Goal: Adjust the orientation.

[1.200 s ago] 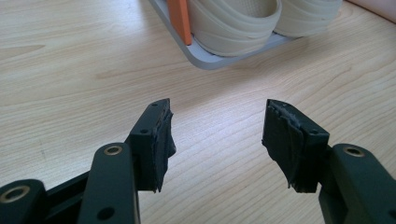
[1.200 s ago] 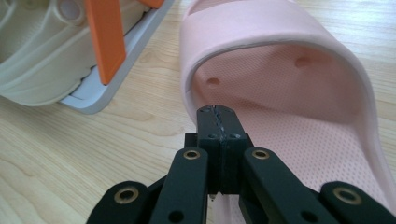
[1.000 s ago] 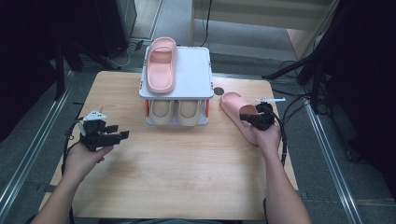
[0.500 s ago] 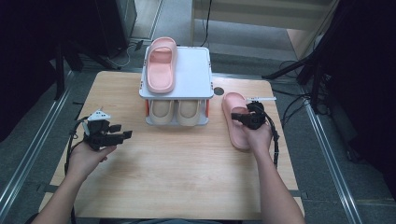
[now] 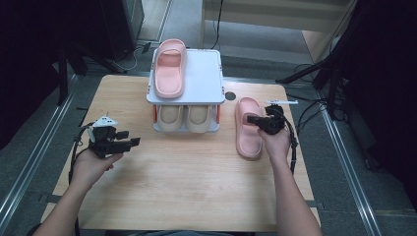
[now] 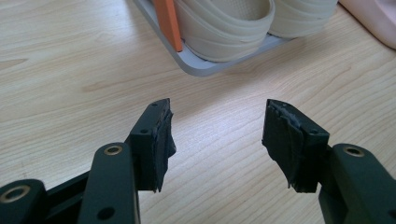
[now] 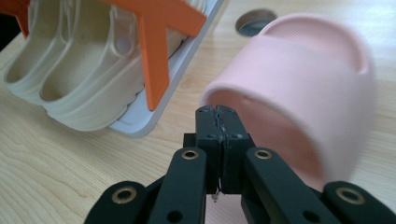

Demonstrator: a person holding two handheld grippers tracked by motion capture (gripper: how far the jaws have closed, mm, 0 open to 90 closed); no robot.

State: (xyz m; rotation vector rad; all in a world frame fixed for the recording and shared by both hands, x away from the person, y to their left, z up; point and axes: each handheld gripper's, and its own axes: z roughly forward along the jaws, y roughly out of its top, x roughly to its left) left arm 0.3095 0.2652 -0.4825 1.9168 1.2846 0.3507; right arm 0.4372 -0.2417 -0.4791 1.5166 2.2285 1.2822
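One pink slipper lies on top of the white two-tier rack. Its mate lies lengthwise on the table right of the rack. My right gripper is shut, pad against pad with nothing visible between, its tips at the edge of that slipper's strap opening. Two cream slippers fill the lower shelf. My left gripper hovers open over bare wood left of the rack, pointing toward it.
Orange braces hold the rack's shelves. A round cable hole sits in the tabletop behind the slipper. A small white tool lies near the right edge. Cables trail beside both table edges.
The pink slipper on the table has swung from slanted to lying straight beside the rack, and the right gripper shifted slightly left with it. The left gripper stayed put.
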